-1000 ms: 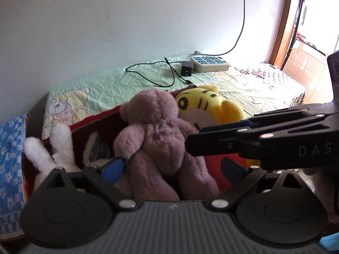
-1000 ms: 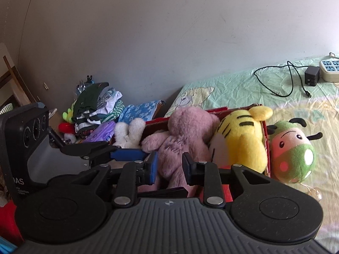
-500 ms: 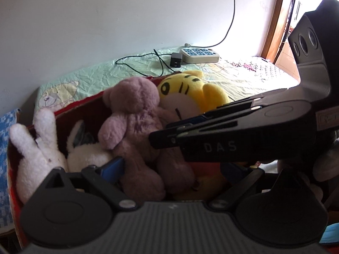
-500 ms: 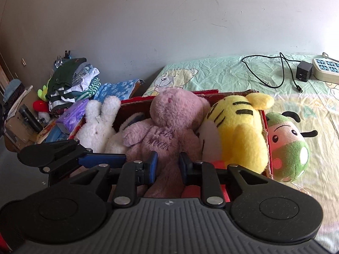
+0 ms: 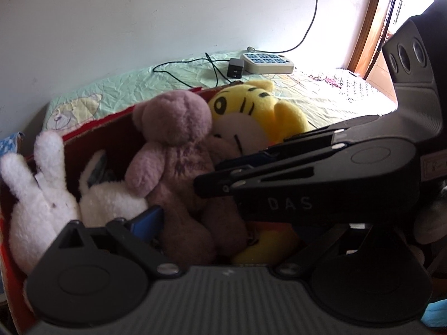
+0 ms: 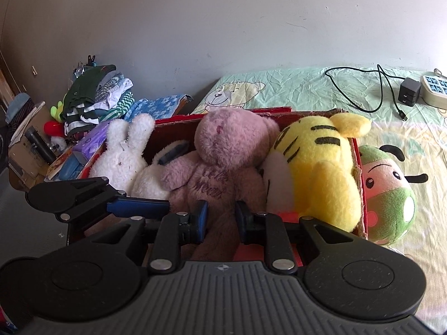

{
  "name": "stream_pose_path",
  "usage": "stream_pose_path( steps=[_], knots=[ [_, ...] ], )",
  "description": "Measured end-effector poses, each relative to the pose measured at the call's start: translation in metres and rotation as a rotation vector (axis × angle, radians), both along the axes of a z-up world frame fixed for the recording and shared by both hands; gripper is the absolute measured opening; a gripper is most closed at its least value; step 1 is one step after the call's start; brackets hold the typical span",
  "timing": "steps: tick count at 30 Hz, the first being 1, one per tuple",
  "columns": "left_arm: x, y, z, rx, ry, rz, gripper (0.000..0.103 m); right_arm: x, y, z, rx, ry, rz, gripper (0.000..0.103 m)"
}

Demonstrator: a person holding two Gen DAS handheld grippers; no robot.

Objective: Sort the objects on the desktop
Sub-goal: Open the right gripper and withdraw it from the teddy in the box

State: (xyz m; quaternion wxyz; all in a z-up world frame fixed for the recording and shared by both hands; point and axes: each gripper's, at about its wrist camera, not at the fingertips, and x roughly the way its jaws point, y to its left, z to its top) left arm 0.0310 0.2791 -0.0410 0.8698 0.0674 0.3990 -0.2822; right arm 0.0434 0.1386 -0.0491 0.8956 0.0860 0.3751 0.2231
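Sitting upright in the red box (image 6: 178, 120), the fuzzy mauve bear (image 6: 223, 164) has one leg pinched by the right claw (image 6: 221, 221); left claw (image 5: 223, 229) spread.

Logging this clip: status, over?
Left gripper open, empty. Right gripper clamped on pink bear leg, bear in red box. Tiger, rabbit crowd it.

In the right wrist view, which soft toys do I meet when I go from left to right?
White rabbit → pink bear → yellow tiger → green toy, which lies outside the red box.
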Motion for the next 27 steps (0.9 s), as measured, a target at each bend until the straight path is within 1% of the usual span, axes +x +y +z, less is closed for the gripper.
stream_pose_path(
  steps=[3, 7, 14, 17, 27],
  knots=[
    [0.002, 0.000, 0.004, 0.004, 0.006, 0.022, 0.100, -0.006, -0.003, 0.005, 0.026, -0.006, -0.019, 0.023],
    [0.005, 0.002, 0.005, 0.008, 0.013, 0.035, 0.100, -0.012, -0.010, 0.009, 0.071, 0.000, -0.036, 0.023],
    [0.000, -0.006, -0.001, 0.080, -0.021, 0.038, 0.100, -0.015, -0.016, 0.005, 0.105, 0.027, -0.056, 0.022],
    [0.001, -0.007, -0.002, 0.085, -0.019, 0.041, 0.100, -0.015, -0.017, 0.003, 0.105, 0.035, -0.063, 0.021],
    [0.003, -0.007, -0.003, 0.076, -0.010, 0.051, 0.101, -0.017, -0.015, -0.001, 0.074, 0.020, -0.075, 0.021]
  ],
)
